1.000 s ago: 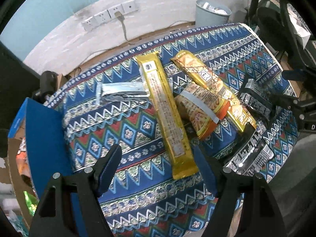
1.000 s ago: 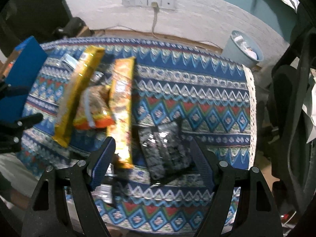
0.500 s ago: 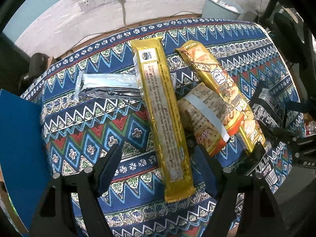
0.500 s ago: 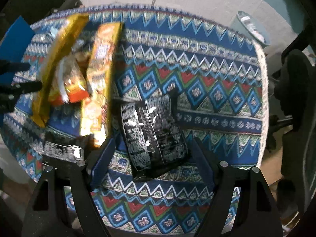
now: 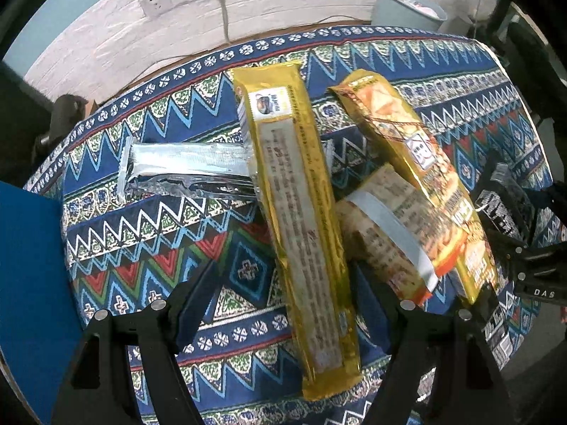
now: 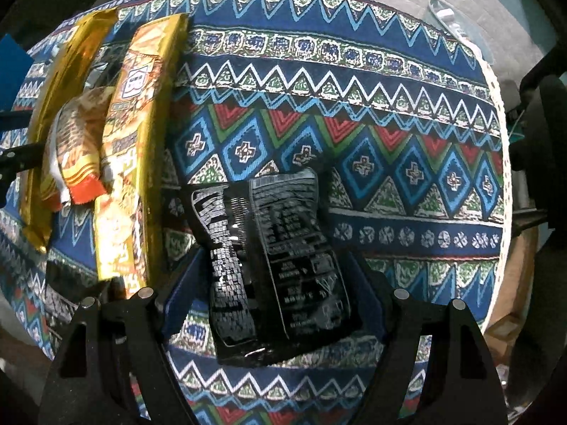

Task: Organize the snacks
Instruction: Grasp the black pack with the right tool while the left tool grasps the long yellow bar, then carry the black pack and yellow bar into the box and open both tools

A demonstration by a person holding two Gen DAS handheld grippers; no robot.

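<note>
Snacks look light, crinkly and slippery: right gripper [image 6: 274, 283] straddles the black packet [image 6: 273, 265], left gripper [image 5: 283, 283] the long gold pack [image 5: 301, 226], both jaws wide, holding nothing; pinch across mid-width.

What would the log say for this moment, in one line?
left tongs: open over gold packet | right tongs: open around black packet | nothing gripped yet

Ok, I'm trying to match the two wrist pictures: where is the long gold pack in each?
Left wrist: the gold pack runs down the centre, its near end between the fingers of the left hand-held gripper.
Right wrist: the same pack lies along the far left edge.
Shared landmark: the orange pack, just right of it in both.
</note>
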